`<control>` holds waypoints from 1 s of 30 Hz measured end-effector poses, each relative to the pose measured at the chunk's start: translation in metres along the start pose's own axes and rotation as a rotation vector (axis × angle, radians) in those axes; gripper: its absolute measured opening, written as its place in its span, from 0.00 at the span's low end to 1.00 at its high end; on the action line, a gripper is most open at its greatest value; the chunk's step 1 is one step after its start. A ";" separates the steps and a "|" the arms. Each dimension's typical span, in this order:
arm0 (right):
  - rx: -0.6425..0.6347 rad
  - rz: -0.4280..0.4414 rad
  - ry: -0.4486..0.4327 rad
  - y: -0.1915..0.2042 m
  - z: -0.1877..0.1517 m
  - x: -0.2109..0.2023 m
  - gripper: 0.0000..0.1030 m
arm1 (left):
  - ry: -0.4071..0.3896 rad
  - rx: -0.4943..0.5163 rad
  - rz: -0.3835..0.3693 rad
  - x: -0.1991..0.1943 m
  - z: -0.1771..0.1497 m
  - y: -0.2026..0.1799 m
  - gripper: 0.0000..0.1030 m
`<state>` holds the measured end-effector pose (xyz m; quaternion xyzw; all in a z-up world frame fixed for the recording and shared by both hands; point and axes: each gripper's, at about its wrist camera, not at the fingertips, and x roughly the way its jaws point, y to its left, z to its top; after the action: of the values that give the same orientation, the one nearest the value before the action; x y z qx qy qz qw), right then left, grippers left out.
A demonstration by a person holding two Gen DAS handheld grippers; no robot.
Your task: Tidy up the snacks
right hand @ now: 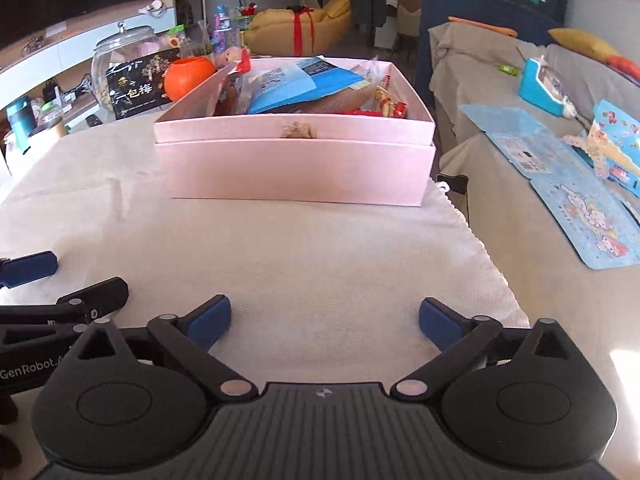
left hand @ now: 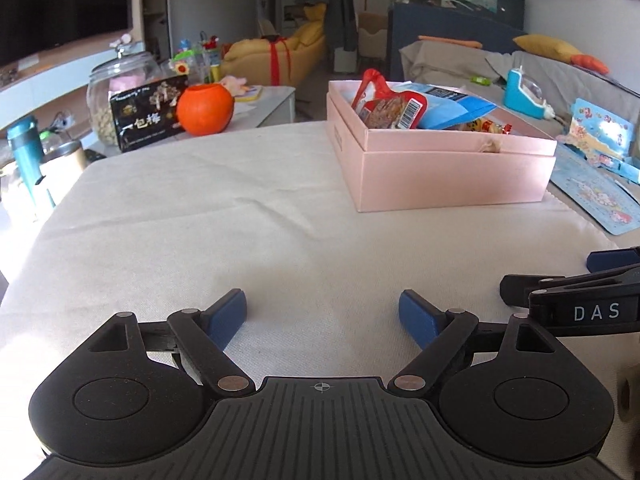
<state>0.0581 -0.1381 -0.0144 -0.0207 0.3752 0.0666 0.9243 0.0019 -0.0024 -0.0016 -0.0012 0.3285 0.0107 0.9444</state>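
A pink box (left hand: 448, 176) (right hand: 296, 168) stands on the white cloth at the far right of the table. It holds several snack packs: a blue bag (left hand: 452, 110) (right hand: 300, 84), a red pack (left hand: 390, 106) and small red and yellow packs (right hand: 390, 106). My left gripper (left hand: 322, 314) is open and empty, low over the cloth, well short of the box. My right gripper (right hand: 324, 318) is open and empty, facing the box from the near side. Each gripper's fingers (left hand: 608, 258) (right hand: 28, 266) show at the edge of the other view.
A black snack box (left hand: 150, 118) (right hand: 138, 86), an orange round pot (left hand: 205, 109) (right hand: 188, 76) and a glass jar (left hand: 116, 92) stand beyond the table's far left edge. A teal bottle (left hand: 26, 152) stands at the left. A sofa with blue cards (right hand: 592, 216) lies to the right.
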 end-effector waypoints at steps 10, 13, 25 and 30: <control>-0.013 -0.031 -0.093 0.003 -0.012 -0.005 1.00 | 0.000 -0.003 0.000 0.000 0.000 -0.002 0.87; -0.001 -0.025 -0.093 0.002 -0.012 -0.004 1.00 | 0.000 -0.004 -0.001 0.000 0.000 -0.002 0.87; 0.012 -0.013 -0.092 0.000 -0.012 -0.004 1.00 | 0.000 -0.003 0.000 0.000 0.000 -0.002 0.87; 0.012 -0.012 -0.092 0.000 -0.012 -0.003 1.00 | 0.000 -0.004 -0.001 0.000 0.000 -0.002 0.87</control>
<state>0.0472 -0.1400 -0.0207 -0.0143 0.3325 0.0595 0.9411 0.0022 -0.0040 -0.0019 -0.0032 0.3284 0.0110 0.9445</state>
